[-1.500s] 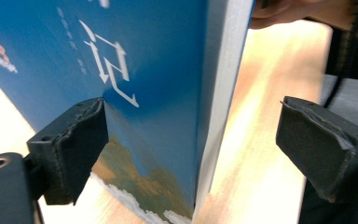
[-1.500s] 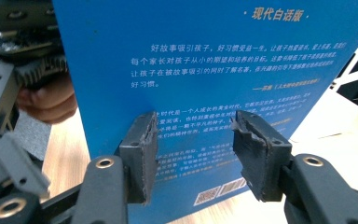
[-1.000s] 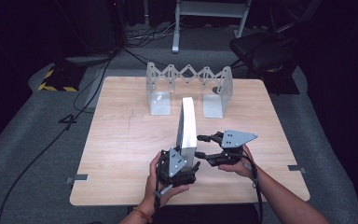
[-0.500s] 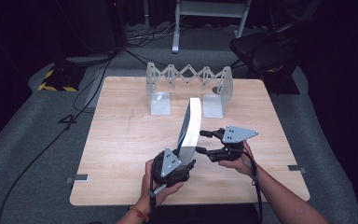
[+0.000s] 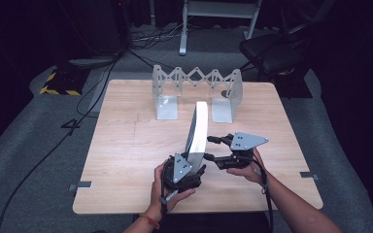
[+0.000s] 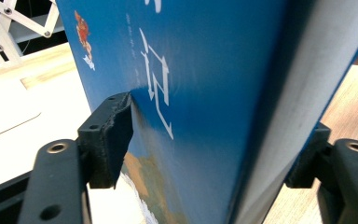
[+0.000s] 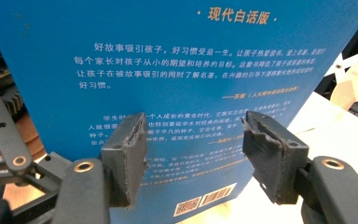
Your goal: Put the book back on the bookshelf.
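Note:
A thick blue book [image 5: 197, 128] stands on end near the table's front, its white page edge toward the camera and its top leaning right. My left gripper [image 5: 192, 162] is shut on its lower end, one pad on each cover [image 6: 205, 70]. Those jaws have just been opening a little, and the book is still between them. My right gripper [image 5: 208, 147] comes in from the right and stands open. Its pads [image 7: 126, 154] point at the back cover [image 7: 168, 60] with nothing between them. In the left gripper view, the left gripper [image 6: 209, 144] straddles the book.
An expanding metal book rack [image 5: 196, 92] with two upright end plates stands at the back of the wooden table [image 5: 126, 145]. A dark chair [image 5: 277, 53] sits behind the table on the right. Cables run over the floor on the left.
The book's top has tipped a little to the right since a second ago. Both hands have kept their places.

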`<state>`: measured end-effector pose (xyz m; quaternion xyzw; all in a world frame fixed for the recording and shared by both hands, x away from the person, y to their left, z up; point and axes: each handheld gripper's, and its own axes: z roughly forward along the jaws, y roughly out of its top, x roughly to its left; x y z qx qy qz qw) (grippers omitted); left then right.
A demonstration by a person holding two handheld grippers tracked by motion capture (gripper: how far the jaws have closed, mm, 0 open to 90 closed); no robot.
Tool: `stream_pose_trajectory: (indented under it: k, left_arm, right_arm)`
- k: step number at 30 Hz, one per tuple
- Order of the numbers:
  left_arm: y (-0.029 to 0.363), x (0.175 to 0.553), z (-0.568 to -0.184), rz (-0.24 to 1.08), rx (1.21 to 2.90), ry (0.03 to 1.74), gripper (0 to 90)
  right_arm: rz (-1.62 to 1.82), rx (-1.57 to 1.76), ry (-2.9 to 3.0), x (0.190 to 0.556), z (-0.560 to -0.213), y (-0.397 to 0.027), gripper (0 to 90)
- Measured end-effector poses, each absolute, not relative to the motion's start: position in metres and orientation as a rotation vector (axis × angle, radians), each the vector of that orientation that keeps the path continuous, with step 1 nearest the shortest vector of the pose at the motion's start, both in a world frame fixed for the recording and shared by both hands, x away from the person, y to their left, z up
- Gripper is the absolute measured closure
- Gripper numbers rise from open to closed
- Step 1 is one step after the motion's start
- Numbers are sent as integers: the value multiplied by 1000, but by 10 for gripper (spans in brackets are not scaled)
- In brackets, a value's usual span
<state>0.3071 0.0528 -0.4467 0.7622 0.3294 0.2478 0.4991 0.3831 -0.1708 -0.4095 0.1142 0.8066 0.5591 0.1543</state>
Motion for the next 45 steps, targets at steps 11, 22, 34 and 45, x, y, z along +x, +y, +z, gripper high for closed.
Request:
stream_pose_trajectory:
  k: [11, 22, 34, 45]
  left_arm:
    - [71, 313, -446, 578, 1810, 797, 582]
    - [68, 333, -447, 351, 1792, 682, 551]
    - [56, 332, -440, 187, 1783, 538, 576]
    - [88, 339, -442, 75, 1808, 464, 576]
  right_arm:
    - [1582, 381, 2327, 393, -414, -175, 373]
    - [1453, 463, 2331, 406, -421, -215, 368]
    - [1292, 741, 2278, 408, -448, -330, 355]
    - [1323, 624, 2384, 405, -453, -317, 344]
